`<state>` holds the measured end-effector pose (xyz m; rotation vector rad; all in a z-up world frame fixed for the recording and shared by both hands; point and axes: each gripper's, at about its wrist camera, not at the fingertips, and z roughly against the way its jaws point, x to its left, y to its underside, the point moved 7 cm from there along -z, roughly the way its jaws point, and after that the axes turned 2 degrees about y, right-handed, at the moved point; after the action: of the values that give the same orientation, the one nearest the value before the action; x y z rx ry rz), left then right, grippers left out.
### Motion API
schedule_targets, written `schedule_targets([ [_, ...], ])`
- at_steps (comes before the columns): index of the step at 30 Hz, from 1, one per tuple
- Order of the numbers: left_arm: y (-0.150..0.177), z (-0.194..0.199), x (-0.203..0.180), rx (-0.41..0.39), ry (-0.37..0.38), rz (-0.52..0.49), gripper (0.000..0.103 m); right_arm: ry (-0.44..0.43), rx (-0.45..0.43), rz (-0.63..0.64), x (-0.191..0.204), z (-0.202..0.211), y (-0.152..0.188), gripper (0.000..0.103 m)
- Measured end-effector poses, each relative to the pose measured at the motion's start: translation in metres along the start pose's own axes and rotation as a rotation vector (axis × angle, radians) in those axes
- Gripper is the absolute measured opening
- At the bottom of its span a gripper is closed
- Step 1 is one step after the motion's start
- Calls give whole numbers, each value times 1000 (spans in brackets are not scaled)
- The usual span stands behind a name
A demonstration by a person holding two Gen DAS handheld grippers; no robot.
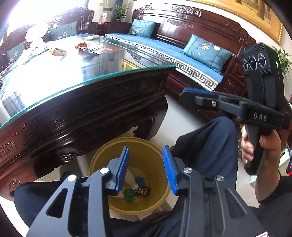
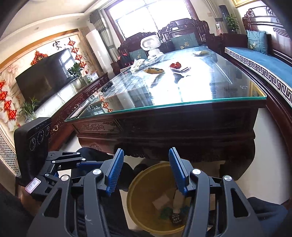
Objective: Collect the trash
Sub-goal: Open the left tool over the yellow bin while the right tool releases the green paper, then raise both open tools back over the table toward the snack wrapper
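The left hand-held gripper point(image 1: 146, 169) hangs open and empty above the yellow waste bin point(image 1: 102, 155), placed for dropping trash; the right hand-held gripper point(image 2: 144, 171) waits open beside it.

Living room, daylit through large window point(image 2: 151, 16). Pale tiled floor point(image 2: 270, 145). Carved dark-wood counter point(image 2: 164, 131) with glass top. Carved wooden sofa point(image 1: 191, 21), blue cushions. Wall-mounted television point(image 2: 43, 76) against floral mural. Gilt-framed picture point(image 1: 251, 16) above sofa.
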<state>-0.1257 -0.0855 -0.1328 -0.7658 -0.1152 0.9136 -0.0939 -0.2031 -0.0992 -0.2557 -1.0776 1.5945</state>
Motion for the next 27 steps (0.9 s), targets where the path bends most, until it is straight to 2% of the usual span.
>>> schedule_targets([
  [4, -13, 13, 11, -59, -19, 32, 39, 1, -23, -1, 3, 3, -9, 51],
  [10, -43, 38, 28, -171, -54, 79, 47, -8, -74, 26, 15, 11, -33, 51],
  [15, -73, 53, 44, -236, -109, 102, 60, -20, -94, 41, 18, 5, -59, 51],
  [21, -117, 43, 82, -241, -135, 134, 67, -41, -96, 27, 7, -19, -100, 51],
  [27, -158, 21, 127, -238, -137, 193, 69, -44, -88, 15, -8, -57, -144, 51],
])
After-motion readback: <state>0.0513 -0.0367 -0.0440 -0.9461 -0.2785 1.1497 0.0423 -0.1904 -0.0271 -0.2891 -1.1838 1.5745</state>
